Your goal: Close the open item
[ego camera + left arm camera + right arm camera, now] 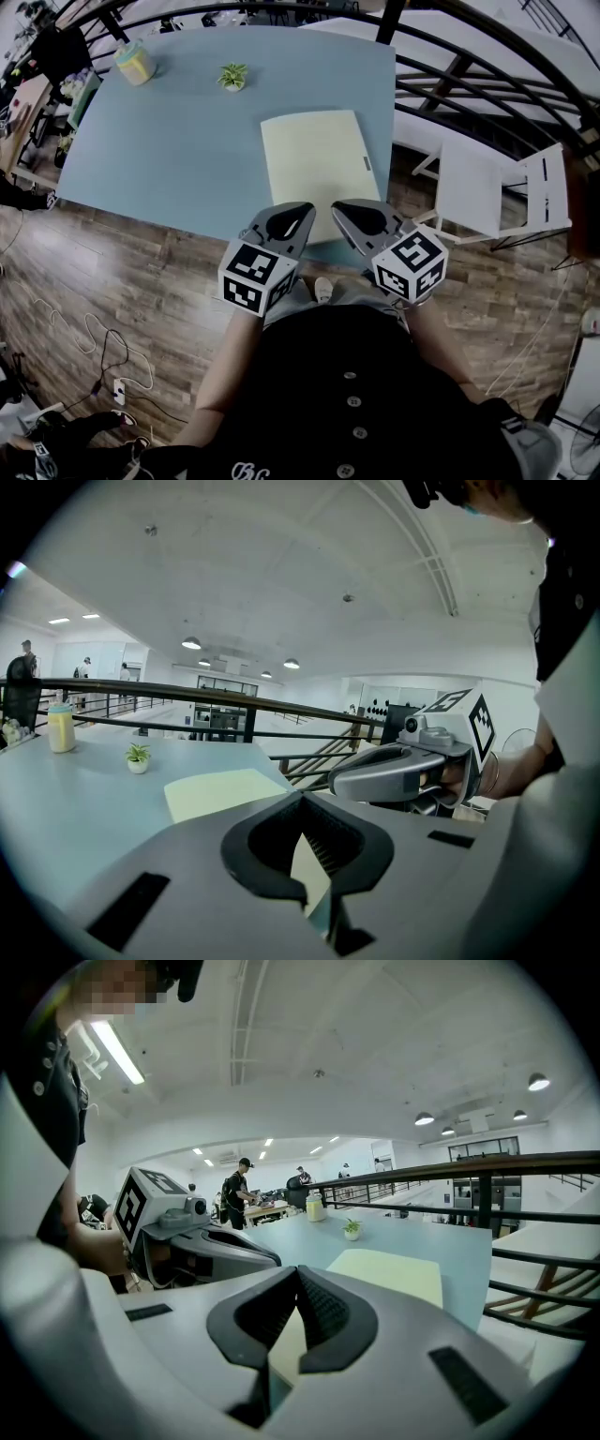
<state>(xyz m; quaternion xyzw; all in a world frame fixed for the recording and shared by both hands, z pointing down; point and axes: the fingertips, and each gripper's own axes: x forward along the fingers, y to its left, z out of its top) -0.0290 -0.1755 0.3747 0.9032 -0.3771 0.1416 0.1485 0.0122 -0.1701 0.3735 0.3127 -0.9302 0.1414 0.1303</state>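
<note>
Both tongs are clenched and empty, left tongs (pixel 298 214) and right tongs (pixel 345 212) side by side at the near edge of the tabletop (pixel 178 150). Just beyond them a pale yellow folder (pixel 314 159) lies flat on it.

One table (pixel 169 150), one pale yellow folder (pixel 314 164), one potted plant (pixel 232 77), one jar (pixel 134 63), one white chair (pixel 473 187)

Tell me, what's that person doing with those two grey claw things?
A person at a blue table holds a gripper in each hand. The left gripper and the right gripper are both shut and empty, side by side over the table's near edge. Just ahead of them a pale yellow folder lies flat, and neither gripper touches it. A little potted plant and a yellow container sit farther back.
</note>
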